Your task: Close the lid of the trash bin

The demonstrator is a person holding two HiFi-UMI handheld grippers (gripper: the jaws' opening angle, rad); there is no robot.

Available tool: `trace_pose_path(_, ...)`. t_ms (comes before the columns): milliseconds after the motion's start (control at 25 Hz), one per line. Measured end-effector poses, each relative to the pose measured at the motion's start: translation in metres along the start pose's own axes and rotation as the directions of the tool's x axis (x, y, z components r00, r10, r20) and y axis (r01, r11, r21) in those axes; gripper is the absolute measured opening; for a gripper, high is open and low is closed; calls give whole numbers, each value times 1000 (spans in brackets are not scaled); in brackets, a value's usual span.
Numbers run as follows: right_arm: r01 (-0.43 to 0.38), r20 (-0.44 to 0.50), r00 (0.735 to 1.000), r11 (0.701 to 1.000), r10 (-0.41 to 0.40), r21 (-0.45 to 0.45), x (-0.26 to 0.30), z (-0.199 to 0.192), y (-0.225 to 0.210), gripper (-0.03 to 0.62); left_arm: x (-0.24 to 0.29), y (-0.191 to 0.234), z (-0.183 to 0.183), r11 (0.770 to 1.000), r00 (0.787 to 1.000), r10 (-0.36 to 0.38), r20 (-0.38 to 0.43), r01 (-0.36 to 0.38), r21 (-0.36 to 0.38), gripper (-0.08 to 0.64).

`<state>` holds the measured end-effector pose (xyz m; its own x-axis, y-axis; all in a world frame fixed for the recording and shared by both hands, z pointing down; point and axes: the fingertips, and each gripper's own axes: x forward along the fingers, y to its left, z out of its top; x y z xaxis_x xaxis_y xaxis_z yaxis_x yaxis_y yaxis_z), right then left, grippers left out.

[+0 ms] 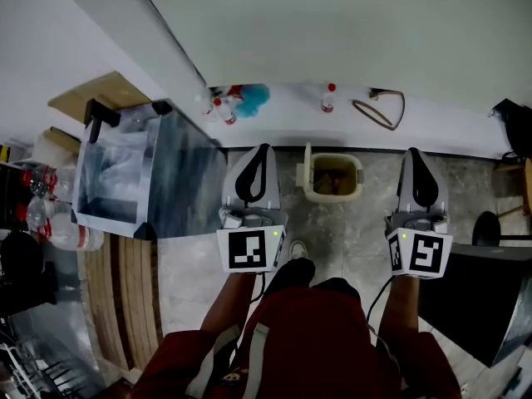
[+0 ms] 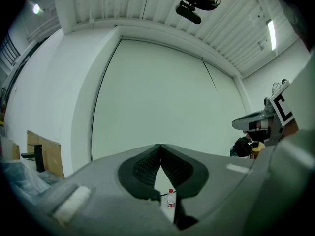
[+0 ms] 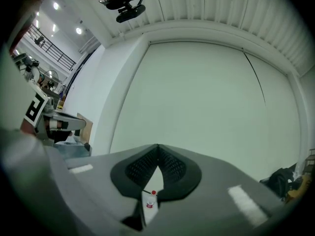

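In the head view a small beige trash bin (image 1: 333, 178) stands on the grey floor near the wall, its top open and its inside showing. Its lid (image 1: 307, 161) stands raised at the bin's left edge. My left gripper (image 1: 263, 149) hovers to the left of the bin, jaws shut and empty. My right gripper (image 1: 413, 153) is held to the bin's right, also shut with nothing in it. In the left gripper view (image 2: 159, 147) and the right gripper view (image 3: 157, 147) the ribbed pads meet at their tips. Neither gripper view shows the bin.
A large shiny metal box (image 1: 146, 175) stands at the left by wooden planks (image 1: 125, 293). Along the wall lie a red-capped bottle (image 1: 328, 98), a cable loop (image 1: 381, 108), a blue duster (image 1: 253, 99) and small bottles (image 1: 221, 109). A black bag (image 1: 515, 126) and stool (image 1: 487, 227) are at the right.
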<state>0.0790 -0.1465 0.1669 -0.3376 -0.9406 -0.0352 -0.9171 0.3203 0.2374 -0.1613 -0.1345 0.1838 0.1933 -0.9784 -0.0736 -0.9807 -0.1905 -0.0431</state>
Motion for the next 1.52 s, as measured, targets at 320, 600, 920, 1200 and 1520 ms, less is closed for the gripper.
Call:
trace_pose_path(320, -26, -42, 999, 1000, 26, 6, 40, -24, 6, 0, 28, 12, -28, 1000, 999, -5, -52, 5, -5, 5)
trace_pose_path(600, -84, -58, 995, 996, 87, 41, 74, -65, 3, 0, 53, 8, -67, 999, 993, 36, -112, -37, -4, 5)
trace_pose_path(920, -240, -111, 962, 967, 249, 88, 108, -124, -2, 0, 75, -13, -126, 992, 966, 117, -231, -126, -23, 6)
trace_pose_path(1200, -338, -164, 918, 928, 362, 158, 127, -175, 14, 0, 79, -33, -196, 988, 921, 138, -364, -155, -18, 6)
trace_pose_path(1520, -412, -217, 869, 893, 445, 183, 135, -228, 37, 0, 78, -51, -281, 989, 863, 107, -493, -145, -40, 9)
